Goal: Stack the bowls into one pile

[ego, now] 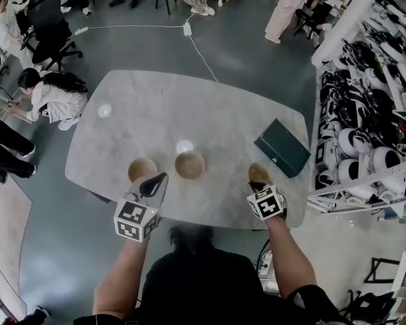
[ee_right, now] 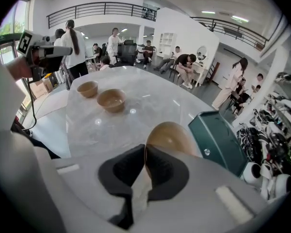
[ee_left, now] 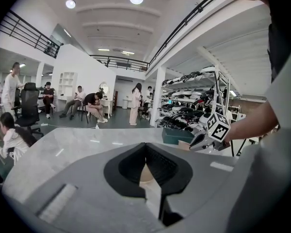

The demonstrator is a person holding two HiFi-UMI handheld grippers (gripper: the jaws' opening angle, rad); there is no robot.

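Three tan bowls are in a row near the front edge of the grey table [ego: 189, 107]: the left bowl [ego: 142, 170], the middle bowl [ego: 190, 165] and the right bowl [ego: 258, 173]. My left gripper [ego: 161, 179] hangs between the left and middle bowls with its jaws shut and nothing gripped. In the left gripper view [ee_left: 145, 147] only a sliver of tan shows behind the pads. My right gripper [ego: 258, 185] is shut on the near rim of the right bowl [ee_right: 169, 137], which tilts away from the jaws [ee_right: 144, 150]. The other two bowls [ee_right: 88, 88] [ee_right: 111, 100] sit further left.
A dark green box [ego: 283, 147] lies on the table just behind and to the right of the right bowl. A rack of shoes and helmets [ego: 372, 100] stands close by on the right. People sit and crouch around the far and left sides of the table.
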